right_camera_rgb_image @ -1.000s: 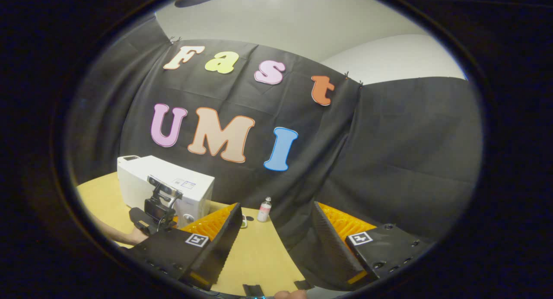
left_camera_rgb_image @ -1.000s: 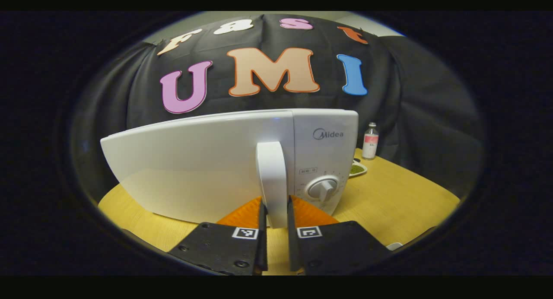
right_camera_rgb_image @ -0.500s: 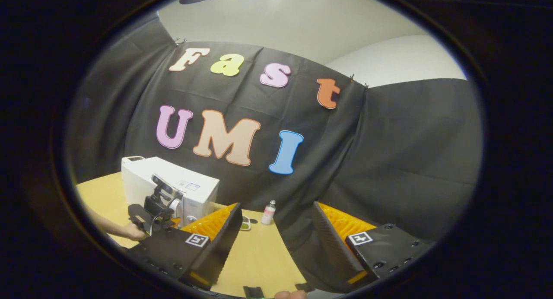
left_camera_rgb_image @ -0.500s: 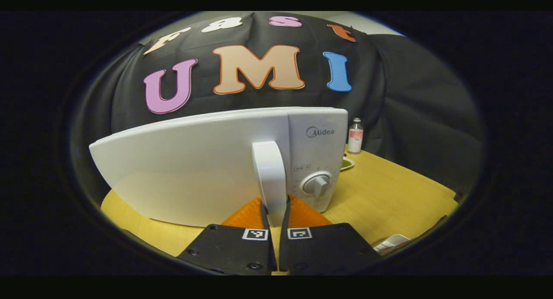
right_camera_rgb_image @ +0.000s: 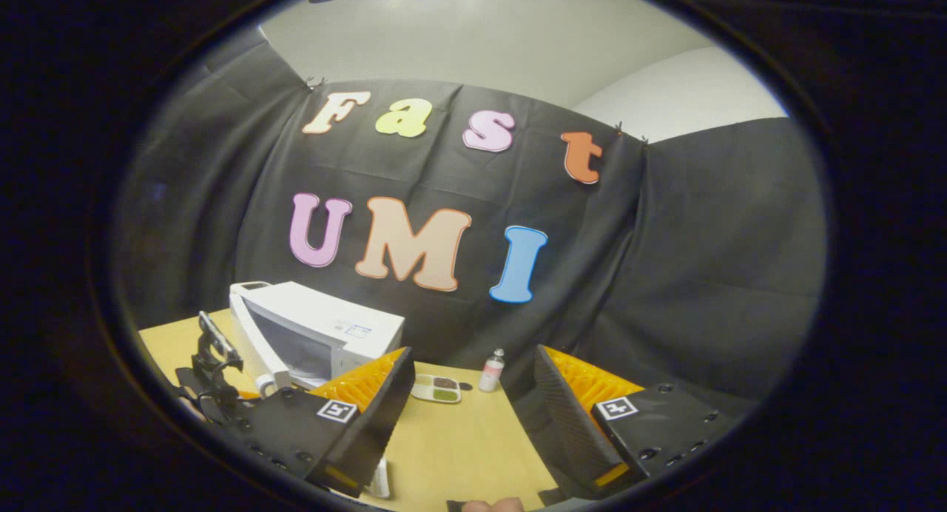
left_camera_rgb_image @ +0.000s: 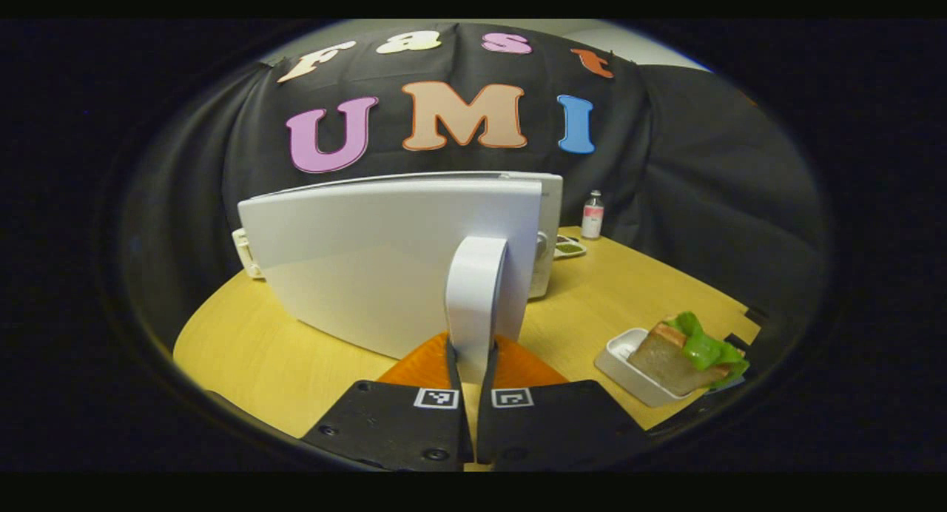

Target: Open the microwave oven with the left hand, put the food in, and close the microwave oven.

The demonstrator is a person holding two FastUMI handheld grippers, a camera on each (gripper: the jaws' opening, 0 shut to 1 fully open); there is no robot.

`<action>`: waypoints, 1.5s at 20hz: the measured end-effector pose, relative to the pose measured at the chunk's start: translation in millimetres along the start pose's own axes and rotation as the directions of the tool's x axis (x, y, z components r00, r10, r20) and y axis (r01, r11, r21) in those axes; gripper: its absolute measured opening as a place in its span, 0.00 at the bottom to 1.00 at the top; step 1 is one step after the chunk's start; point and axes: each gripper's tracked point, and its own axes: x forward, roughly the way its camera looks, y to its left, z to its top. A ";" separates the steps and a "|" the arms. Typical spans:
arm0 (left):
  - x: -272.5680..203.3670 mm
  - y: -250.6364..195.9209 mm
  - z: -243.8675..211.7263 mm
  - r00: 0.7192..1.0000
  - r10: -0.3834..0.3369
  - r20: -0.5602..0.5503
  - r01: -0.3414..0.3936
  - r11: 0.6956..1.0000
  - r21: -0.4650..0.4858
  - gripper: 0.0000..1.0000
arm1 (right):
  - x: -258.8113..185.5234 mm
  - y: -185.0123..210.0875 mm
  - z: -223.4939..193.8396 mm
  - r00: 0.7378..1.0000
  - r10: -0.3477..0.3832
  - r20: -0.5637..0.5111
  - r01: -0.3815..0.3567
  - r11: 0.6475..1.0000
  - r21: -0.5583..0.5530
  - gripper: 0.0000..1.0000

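Left gripper (left_camera_rgb_image: 467, 364) pinching door handle (left_camera_rgb_image: 476, 297) near; right gripper (right_camera_rgb_image: 473, 408) spread, idle; food (left_camera_rgb_image: 684, 349) near right on table (left_camera_rgb_image: 651, 290); microwave (left_camera_rgb_image: 414, 253) door ajar; advise following hinge arc, steady pinch.

White microwave (left_camera_rgb_image: 385, 260); yellow wood-grain table (left_camera_rgb_image: 636, 290); brown sandwich (left_camera_rgb_image: 677, 353) with green lettuce; white tray (left_camera_rgb_image: 621, 360).

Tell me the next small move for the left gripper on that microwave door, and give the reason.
Probably keep swinging the door wider. The left gripper is shut on the door handle, and the door stands only partly open in the right gripper view. The food waits in its white tray on the table; the right gripper is open and empty.
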 end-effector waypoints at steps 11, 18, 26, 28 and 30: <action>-105.2 124.5 -49.3 0.969 0.239 -0.061 -0.240 0.970 -0.022 0.02 | 19.4 78.5 -30.3 0.992 0.115 -0.046 -0.112 0.991 0.078 0.97; -127.0 171.1 -59.3 0.978 0.205 -0.041 -0.205 0.979 -0.002 0.00 | 15.8 122.1 -48.0 0.987 0.129 -0.094 -0.114 0.982 0.152 0.97; -131.5 190.8 -61.4 0.982 0.184 -0.049 -0.186 0.982 -0.030 0.14 | -4.2 129.8 -67.6 0.989 0.075 -0.129 -0.062 0.992 0.106 0.97; -128.4 190.4 -56.9 0.984 0.173 -0.035 -0.175 0.982 -0.070 0.71 | -9.6 125.4 -73.1 0.989 0.055 -0.138 -0.044 0.996 0.080 0.97; -134.8 195.0 -55.5 0.981 0.192 -0.027 -0.193 0.980 -0.051 0.99 | -12.0 126.1 -78.7 0.988 0.052 -0.147 -0.043 0.997 0.070 0.97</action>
